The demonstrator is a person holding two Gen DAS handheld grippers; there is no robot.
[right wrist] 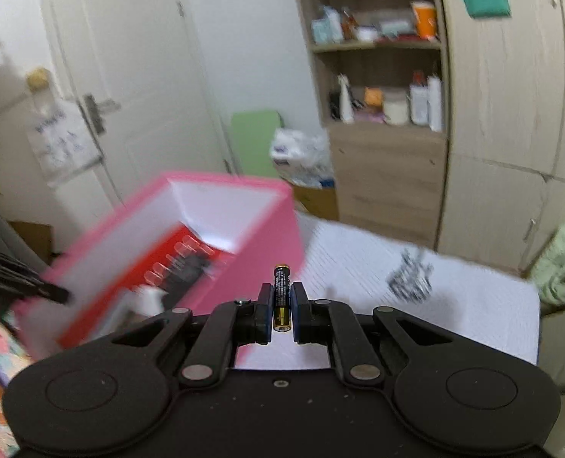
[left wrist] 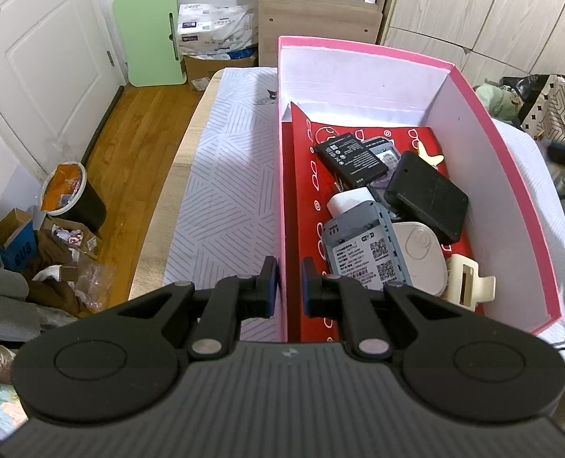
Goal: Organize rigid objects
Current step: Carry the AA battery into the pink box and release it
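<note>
right tool (right wrist: 282,307) is pinching a skinny battery (right wrist: 281,297) upright, hanging just right of the pink box (right wrist: 267,229) | left tool (left wrist: 289,286) is clamping that box's left wall | risk: battery's round, might be slipping out or clipping the rim if it's swinging in low

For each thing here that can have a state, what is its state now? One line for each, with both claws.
Left claw: shut on the pink box's left wall.
Right claw: shut on an AA battery, held above the table.
Pink box: open, no lid on, several things inside.
Cream hair clip: lying in the box's near corner.
White door: closed.
</note>
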